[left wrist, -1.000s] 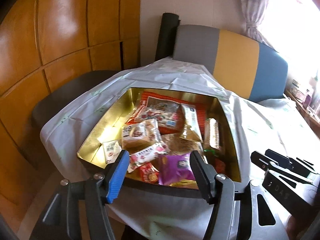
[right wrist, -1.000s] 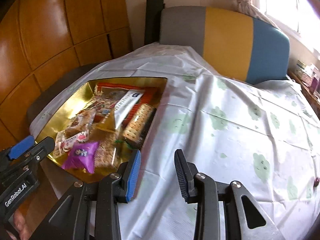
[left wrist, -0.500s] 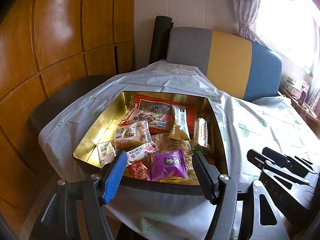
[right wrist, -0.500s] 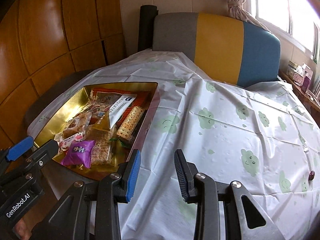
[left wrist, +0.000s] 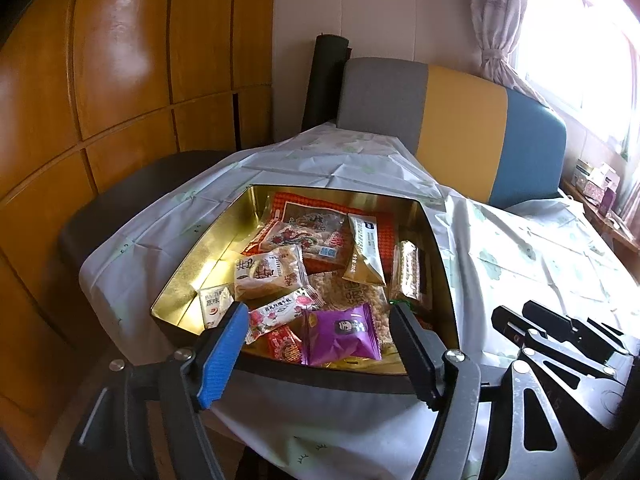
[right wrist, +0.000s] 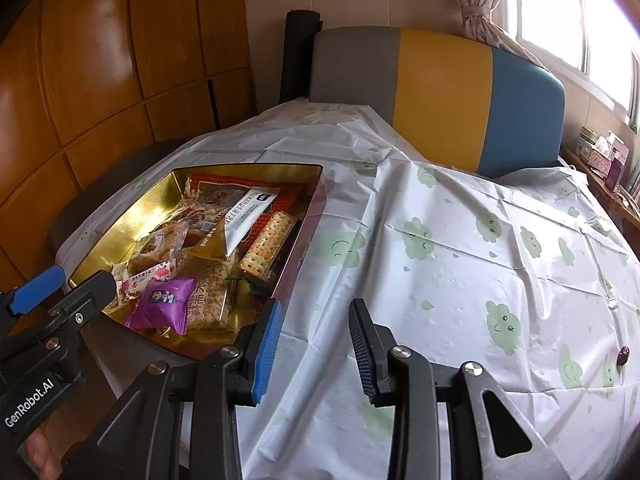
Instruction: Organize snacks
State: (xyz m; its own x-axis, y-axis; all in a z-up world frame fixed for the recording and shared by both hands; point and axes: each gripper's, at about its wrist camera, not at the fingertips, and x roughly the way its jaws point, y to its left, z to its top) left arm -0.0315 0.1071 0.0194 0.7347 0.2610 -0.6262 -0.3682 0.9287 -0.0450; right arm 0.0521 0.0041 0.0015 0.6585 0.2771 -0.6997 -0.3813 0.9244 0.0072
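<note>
Snacks all in one gold tin (left wrist: 192,264) at the worktop's (right wrist: 460,280) left edge; none visible loose on the cloth, so the job judged near its end (or barely begun, cannot tell which). One dark speck (right wrist: 623,356) near the right edge, too small to name. Counted, largest to smallest: one red bag (left wrist: 320,216), one rice-cake slab (right wrist: 210,300), one cracker sleeve (right wrist: 268,244), one white-and-gold sachet (left wrist: 366,248), one purple packet (left wrist: 342,334), roughly five small wrappers. Left gripper (left wrist: 316,348) wide and empty before the tin; right gripper (right wrist: 314,354) narrower, empty, over bare cloth.
</note>
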